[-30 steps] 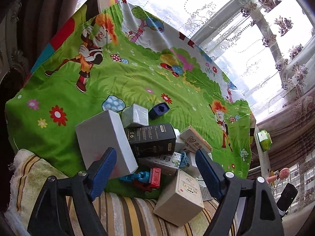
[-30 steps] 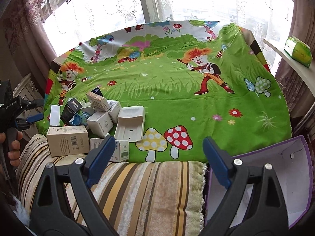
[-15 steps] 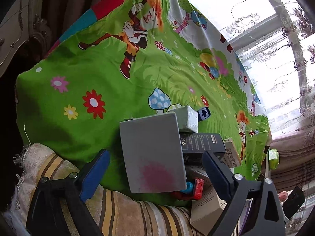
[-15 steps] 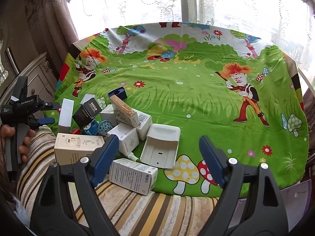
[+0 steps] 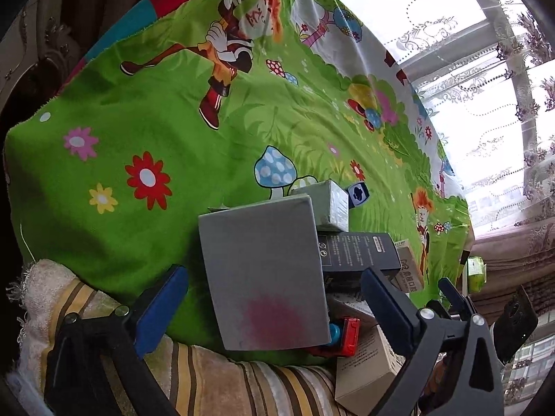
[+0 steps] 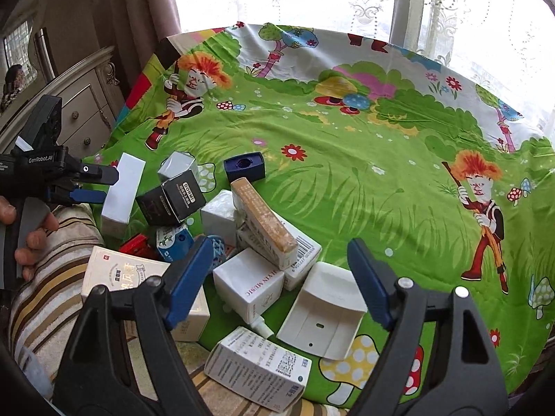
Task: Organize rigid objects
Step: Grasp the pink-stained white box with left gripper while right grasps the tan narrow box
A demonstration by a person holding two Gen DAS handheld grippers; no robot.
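Observation:
A pile of small boxes lies on the green cartoon sheet (image 6: 347, 159). My left gripper (image 5: 274, 298) is open, its blue fingers either side of a flat white box (image 5: 263, 270), apart from it. That box (image 6: 123, 190) stands on edge at the pile's left, with the left gripper (image 6: 95, 183) beside it. A black box (image 5: 357, 251) and a grey-green box (image 5: 329, 202) lie behind it. My right gripper (image 6: 277, 284) is open and empty above a white "MUSIC" box (image 6: 249, 282) and an open white tray box (image 6: 322, 315).
A striped towel (image 6: 52, 298) covers the near edge. A cream box (image 6: 121, 277), a printed carton (image 6: 256, 369), a tan box (image 6: 263, 222) and a dark blue box (image 6: 244, 166) are in the pile. A dresser (image 6: 79, 111) stands at left.
My left gripper has closed in on the flat white box, which now fills the space between its fingers. My right gripper has swung left and nearer to the pile.

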